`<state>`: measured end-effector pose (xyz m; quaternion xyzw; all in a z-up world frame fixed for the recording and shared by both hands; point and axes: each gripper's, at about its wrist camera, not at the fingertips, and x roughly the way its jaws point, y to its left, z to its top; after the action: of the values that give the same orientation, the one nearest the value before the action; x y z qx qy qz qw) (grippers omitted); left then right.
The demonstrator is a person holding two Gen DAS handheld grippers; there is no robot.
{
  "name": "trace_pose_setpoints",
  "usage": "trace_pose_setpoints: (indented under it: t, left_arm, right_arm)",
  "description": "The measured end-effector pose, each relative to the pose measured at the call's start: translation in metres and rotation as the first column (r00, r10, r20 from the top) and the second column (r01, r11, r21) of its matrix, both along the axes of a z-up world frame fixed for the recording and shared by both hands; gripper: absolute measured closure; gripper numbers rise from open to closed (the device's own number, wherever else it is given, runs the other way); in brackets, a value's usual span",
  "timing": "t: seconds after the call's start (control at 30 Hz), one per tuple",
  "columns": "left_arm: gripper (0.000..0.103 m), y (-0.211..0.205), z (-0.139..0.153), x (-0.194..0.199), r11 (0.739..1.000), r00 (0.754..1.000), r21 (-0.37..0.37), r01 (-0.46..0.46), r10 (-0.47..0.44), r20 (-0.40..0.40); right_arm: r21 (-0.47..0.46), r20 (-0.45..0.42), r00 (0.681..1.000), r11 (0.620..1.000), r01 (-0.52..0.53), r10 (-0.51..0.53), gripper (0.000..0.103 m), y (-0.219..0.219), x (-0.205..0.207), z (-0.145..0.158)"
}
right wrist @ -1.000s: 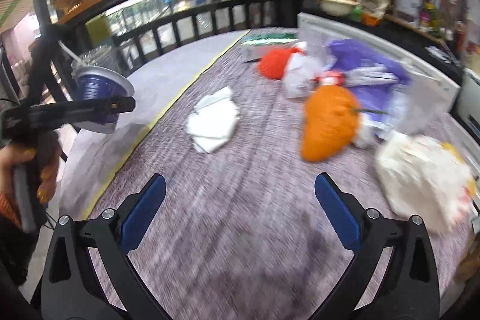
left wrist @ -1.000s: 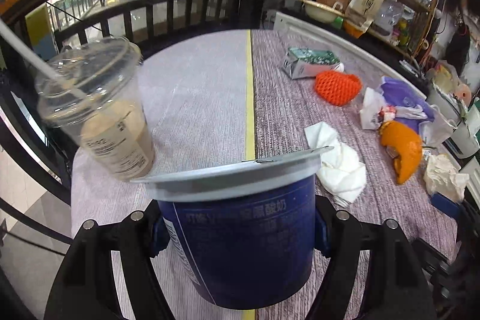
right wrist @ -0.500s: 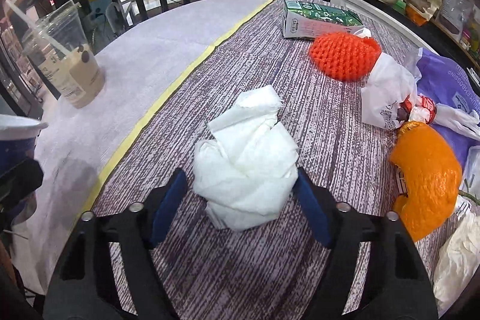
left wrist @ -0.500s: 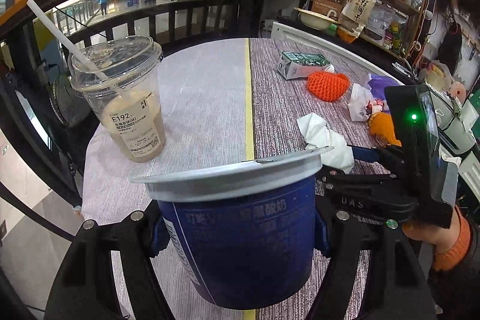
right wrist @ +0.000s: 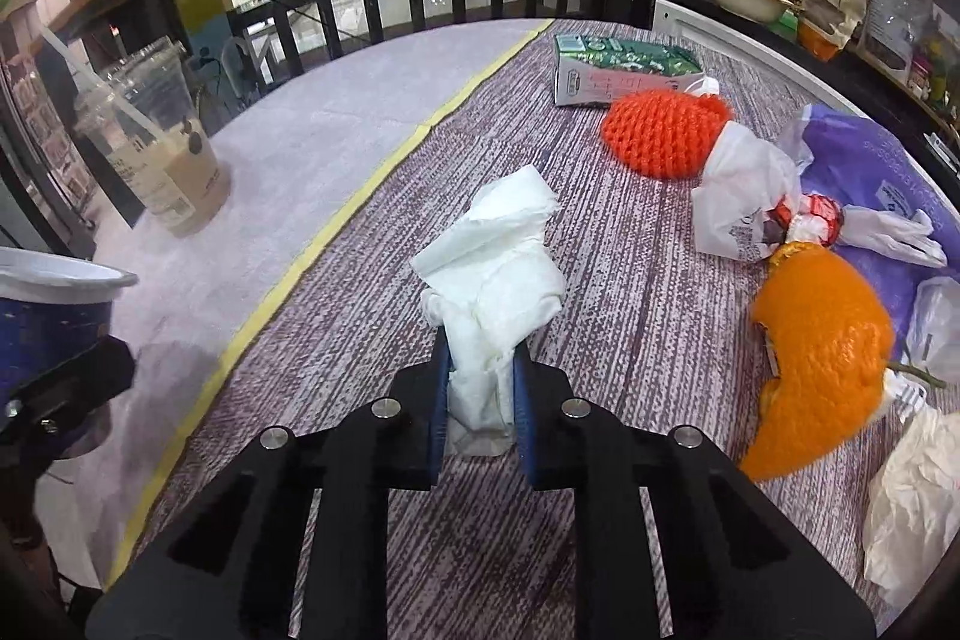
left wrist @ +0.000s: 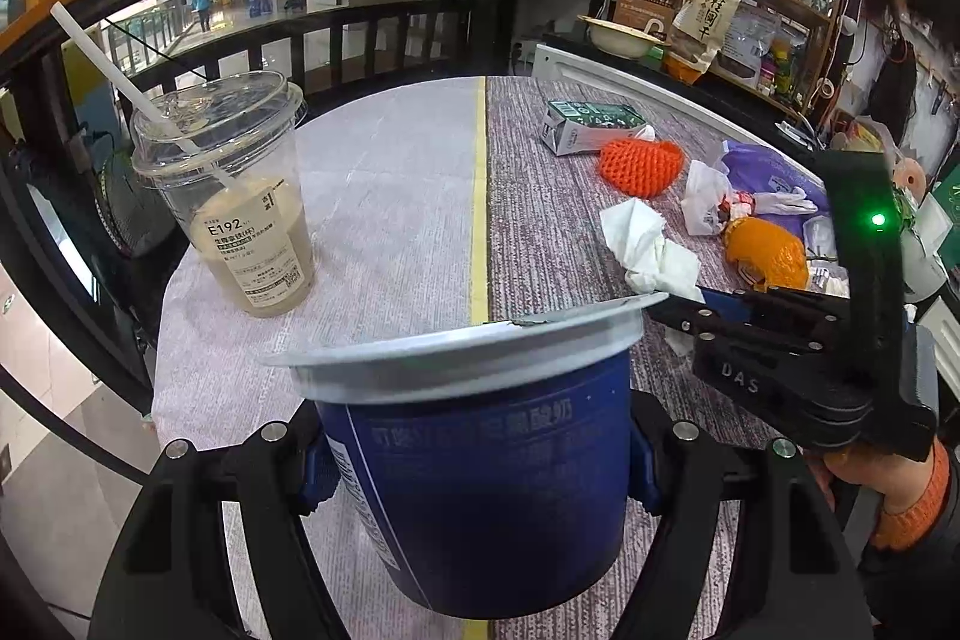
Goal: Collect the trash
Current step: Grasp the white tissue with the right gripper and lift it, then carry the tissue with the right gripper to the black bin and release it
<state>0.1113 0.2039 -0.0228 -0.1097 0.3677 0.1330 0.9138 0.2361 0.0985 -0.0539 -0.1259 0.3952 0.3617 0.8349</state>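
My left gripper point(left wrist: 474, 460) is shut on a blue yogurt tub point(left wrist: 480, 490) with a white rim, held above the table's near edge; the tub also shows at the left of the right wrist view point(right wrist: 42, 316). My right gripper point(right wrist: 480, 370) is shut on a crumpled white tissue point(right wrist: 498, 274) lying on the striped purple mat point(right wrist: 600, 370). From the left wrist view the right gripper point(left wrist: 690, 304) sits just right of the tub, pinching the tissue point(left wrist: 648, 250).
An iced coffee cup with straw point(left wrist: 240, 208) stands on the pale cloth at left. On the mat lie a green carton point(right wrist: 618, 70), an orange foam net point(right wrist: 666, 130), a white wrapper point(right wrist: 744, 208), orange peel point(right wrist: 822, 346), a purple bag point(right wrist: 882, 178) and crumpled paper point(right wrist: 912, 520).
My right gripper moved in from open over the mat, straddled the tissue and closed on it. My left gripper kept hold of the tub and drew back slightly.
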Motion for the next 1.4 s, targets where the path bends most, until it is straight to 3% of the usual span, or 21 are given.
trace_pose_setpoints:
  t: [0.43, 0.77, 0.97, 1.1, 1.4]
  left_arm:
    - [0.032, -0.05, 0.018, -0.009, 0.996, 0.993, 0.015, 0.089, -0.09, 0.08]
    - [0.032, -0.12, 0.03, 0.0, 0.966, 0.957, 0.059, 0.252, -0.257, 0.133]
    - [0.032, -0.172, 0.034, 0.01, 0.928, 0.916, 0.073, 0.365, -0.372, 0.152]
    - [0.032, -0.207, 0.034, 0.019, 0.892, 0.88, 0.079, 0.444, -0.451, 0.15]
    - [0.032, -0.279, 0.022, 0.037, 0.811, 0.803, 0.051, 0.583, -0.585, 0.113]
  right_arm:
    - [0.108, 0.089, 0.994, 0.993, 0.054, -0.064, 0.084, -0.092, -0.048, 0.035]
    - [0.171, 0.159, 0.967, 0.97, 0.173, -0.2, 0.084, -0.185, -0.078, 0.053]
    - [0.179, 0.224, 0.913, 0.935, 0.305, -0.341, 0.084, -0.254, -0.093, 0.06]
    - [0.171, 0.216, 0.868, 0.893, 0.417, -0.447, 0.084, -0.299, -0.094, 0.052]
    - [0.104, 0.065, 0.708, 0.711, 0.696, -0.703, 0.084, -0.415, -0.064, -0.011]
